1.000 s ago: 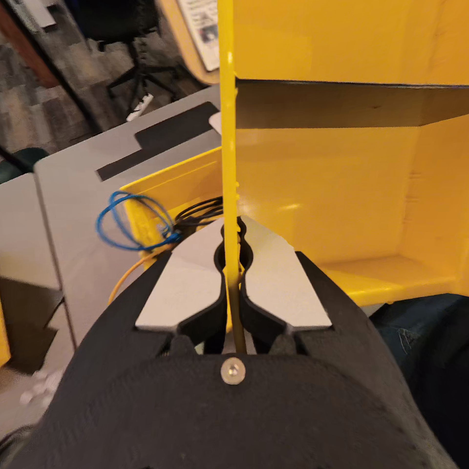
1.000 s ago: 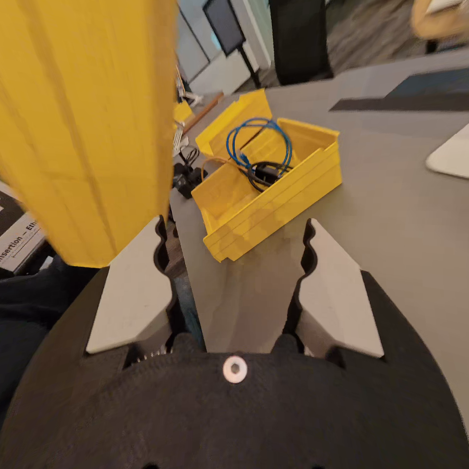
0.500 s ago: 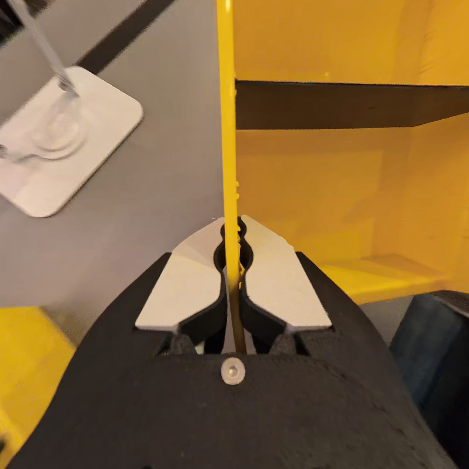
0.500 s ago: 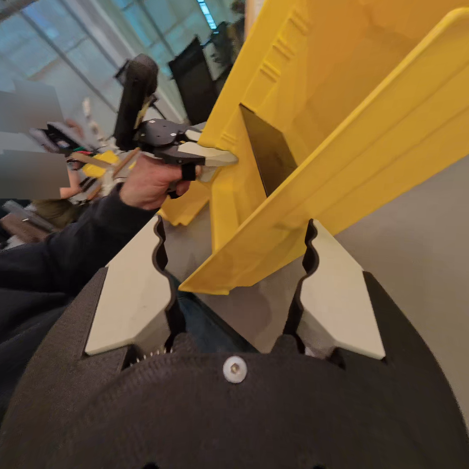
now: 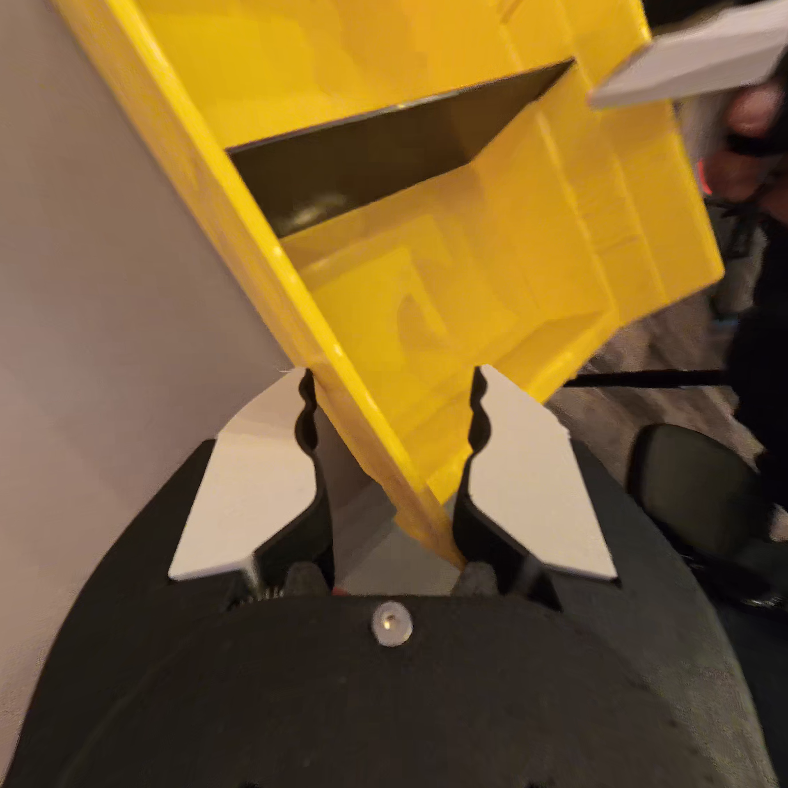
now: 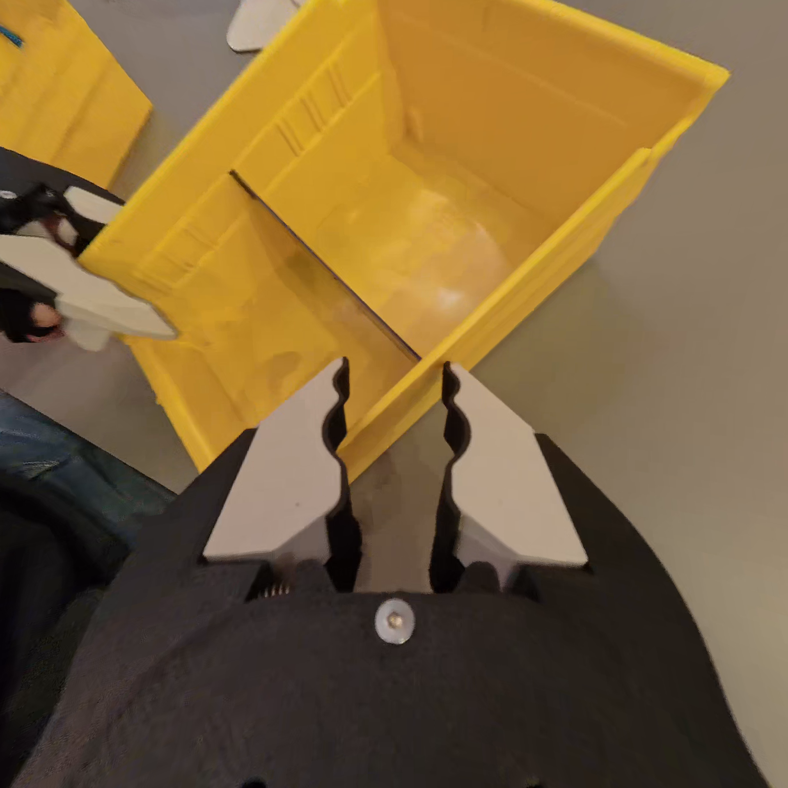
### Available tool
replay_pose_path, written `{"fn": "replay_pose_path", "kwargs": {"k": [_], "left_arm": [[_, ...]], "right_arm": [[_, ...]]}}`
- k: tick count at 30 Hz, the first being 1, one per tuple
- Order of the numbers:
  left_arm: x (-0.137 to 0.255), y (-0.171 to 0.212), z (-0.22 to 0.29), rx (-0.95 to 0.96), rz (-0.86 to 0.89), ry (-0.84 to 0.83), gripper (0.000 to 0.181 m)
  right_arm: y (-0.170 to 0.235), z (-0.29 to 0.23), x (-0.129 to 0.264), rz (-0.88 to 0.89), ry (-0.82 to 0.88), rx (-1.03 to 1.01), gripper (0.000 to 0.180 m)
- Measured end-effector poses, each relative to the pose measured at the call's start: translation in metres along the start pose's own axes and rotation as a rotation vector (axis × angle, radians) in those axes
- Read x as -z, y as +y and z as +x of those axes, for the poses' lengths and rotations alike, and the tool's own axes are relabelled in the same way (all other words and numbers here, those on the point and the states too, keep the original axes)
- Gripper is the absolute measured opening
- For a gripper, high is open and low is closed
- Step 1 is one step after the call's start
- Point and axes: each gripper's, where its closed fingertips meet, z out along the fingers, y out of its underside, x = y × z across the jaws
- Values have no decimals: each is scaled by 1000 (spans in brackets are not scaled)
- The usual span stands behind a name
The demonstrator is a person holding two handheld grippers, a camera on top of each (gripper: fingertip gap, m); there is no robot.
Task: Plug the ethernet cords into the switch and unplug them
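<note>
An empty yellow bin [image 6: 533,85] with a black divider [image 6: 298,239] sits on the grey table [image 6: 639,383]. My right gripper [image 6: 394,362] is open, its fingers on either side of the bin's near wall. My left gripper [image 5: 392,369] is open, and the bin's side wall [image 5: 426,64] runs slantwise between its fingers. It also shows in the right wrist view [image 6: 85,277] at the bin's left corner. The divider [image 5: 383,157] crosses the bin ahead of it. No switch is in view. Only a sliver of blue cord [image 6: 8,40] shows.
A second yellow bin [image 6: 64,85] stands at the top left, with the blue cord in it. A white base plate [image 6: 256,25] lies beyond the bins. The person's legs in jeans [image 6: 55,460] are at the table's near edge. A black chair [image 5: 703,490] stands off the table.
My left gripper was shut on the bin's wall and has opened. The bin has come down from tilted in the air onto the table. My right gripper has moved to the bin's wall and narrowed.
</note>
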Motion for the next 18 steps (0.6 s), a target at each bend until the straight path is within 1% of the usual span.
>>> {"fn": "replay_pose_path", "kwargs": {"k": [1,2,3,5,9,11,13,14,16,17,18], "left_arm": [[-3,1,8,6,-2,28,74],[-6,3,18,0,-2,53,76],[-10,5,27,-15,-6,70,75],[-18,6,42,-32,-10,85,79],[-28,-2,64,-34,15,184,84],[-24,-5,67,-19,38,220,73],[-9,-4,69,-20,36,233,59],[3,-3,69,-39,43,222,58],[38,-1,57,-112,99,103,56],[61,0,49,-141,140,32,55],[88,2,37,-158,174,-55,58]], "right_arm": [[-2,9,1,-16,27,19,32],[-4,20,3,-28,65,38,22],[-6,29,5,-39,91,51,17],[-8,40,8,-78,100,64,15],[-8,65,17,-159,172,140,11],[-9,70,18,-174,170,159,11],[-9,73,19,-190,172,187,11],[-9,75,19,-201,180,207,11],[-10,78,19,-211,192,238,11],[-11,80,20,-213,194,243,11],[-12,82,20,-209,198,246,11]]}}
